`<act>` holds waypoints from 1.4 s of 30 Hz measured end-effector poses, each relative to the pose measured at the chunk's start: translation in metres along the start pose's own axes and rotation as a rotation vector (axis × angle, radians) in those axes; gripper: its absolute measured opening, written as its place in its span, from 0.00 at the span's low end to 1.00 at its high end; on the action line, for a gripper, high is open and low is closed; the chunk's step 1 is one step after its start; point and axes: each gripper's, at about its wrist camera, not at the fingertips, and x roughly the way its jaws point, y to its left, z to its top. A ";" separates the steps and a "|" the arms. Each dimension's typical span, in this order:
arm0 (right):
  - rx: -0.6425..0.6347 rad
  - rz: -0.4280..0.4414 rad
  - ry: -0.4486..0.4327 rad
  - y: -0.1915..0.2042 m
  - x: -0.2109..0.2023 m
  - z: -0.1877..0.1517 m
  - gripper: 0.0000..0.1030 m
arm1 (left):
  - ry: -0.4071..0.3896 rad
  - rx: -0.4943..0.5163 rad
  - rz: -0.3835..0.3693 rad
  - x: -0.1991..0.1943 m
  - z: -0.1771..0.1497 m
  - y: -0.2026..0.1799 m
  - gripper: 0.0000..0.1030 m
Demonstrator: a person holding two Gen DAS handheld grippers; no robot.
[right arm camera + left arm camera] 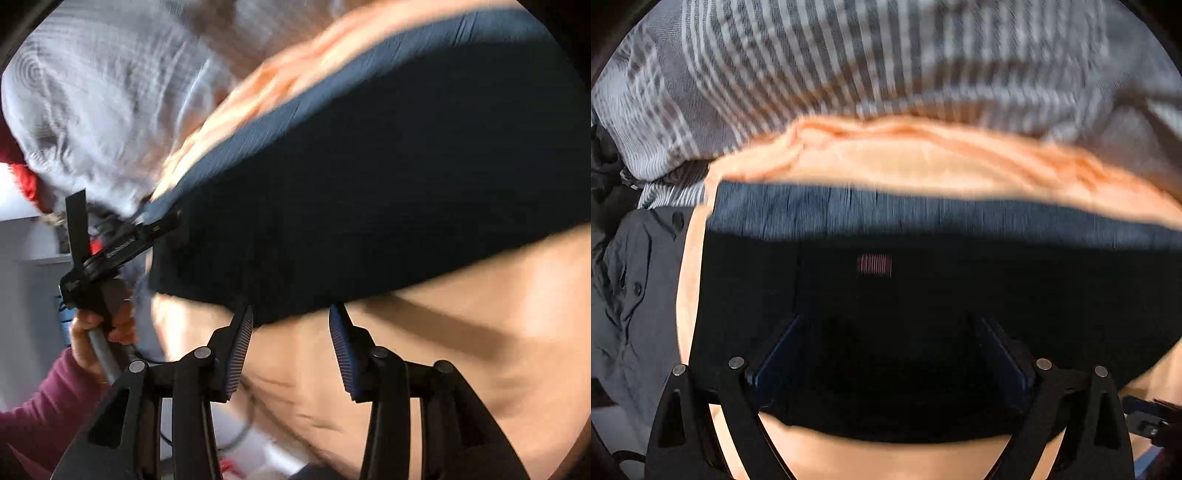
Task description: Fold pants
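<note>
The dark navy pants (923, 295) lie folded in a broad flat shape on a peach sheet (923, 162), with a small red label (874, 264) showing on top. My left gripper (890, 354) points down over them, its jaws wide apart and nothing pinched between the pads. In the right wrist view the pants (369, 184) fill the upper right. My right gripper (291, 314) stands open at their near edge, its fingertips (245, 321) just at the hem. A hand (92, 328) in a maroon sleeve holds the left gripper's handle by the pants' left corner.
A grey and white striped duvet (849, 55) is bunched behind the sheet. A grey buttoned shirt (631, 288) lies crumpled at the left. In the right wrist view bare peach sheet (461, 350) spreads in front of the pants, with something red (26, 181) at far left.
</note>
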 end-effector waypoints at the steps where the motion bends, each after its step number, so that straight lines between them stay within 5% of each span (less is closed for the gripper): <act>1: 0.009 0.019 0.009 0.002 0.012 -0.004 0.46 | 0.016 0.003 0.011 0.004 -0.008 0.000 0.92; 4: 0.062 0.083 0.034 0.010 0.063 -0.011 0.46 | 0.071 -0.056 0.011 0.028 -0.025 0.004 0.92; 9: 0.100 0.158 -0.009 0.022 0.094 0.002 0.47 | 0.038 -0.060 0.005 0.029 -0.029 0.009 0.92; 12: 0.100 0.115 -0.008 0.023 0.093 0.008 0.24 | 0.044 -0.060 0.002 0.028 -0.022 0.008 0.92; 16: 0.031 0.086 0.000 0.015 0.059 -0.003 0.04 | 0.025 -0.048 0.015 0.032 -0.021 0.010 0.97; 21: 0.013 0.030 0.009 0.014 0.035 -0.009 0.07 | 0.018 -0.039 0.036 0.015 -0.024 0.004 0.96; 25: -0.070 -0.083 -0.124 0.021 -0.012 0.016 0.08 | -0.048 0.045 -0.079 -0.019 -0.032 -0.036 0.96; 29: -0.036 -0.175 -0.189 -0.001 -0.036 0.055 0.11 | 0.001 0.129 -0.082 0.001 -0.039 -0.096 0.96; 31: -0.020 -0.344 -0.189 -0.025 -0.043 0.067 0.12 | 0.024 0.174 -0.014 0.024 -0.046 -0.111 0.96; 33: 0.060 -0.295 -0.240 -0.051 -0.068 0.069 0.06 | -0.015 0.216 0.024 0.033 -0.055 -0.115 0.97; 36: 0.146 -0.338 -0.345 -0.078 -0.110 0.059 0.07 | -0.013 0.240 0.044 0.029 -0.061 -0.115 0.97; 39: 0.219 -0.448 -0.419 -0.104 -0.155 0.044 0.11 | 0.036 0.228 0.058 0.020 -0.048 -0.109 0.97; 42: 0.278 -0.429 -0.461 -0.128 -0.187 0.029 0.18 | 0.011 0.235 0.049 -0.005 -0.038 -0.119 0.96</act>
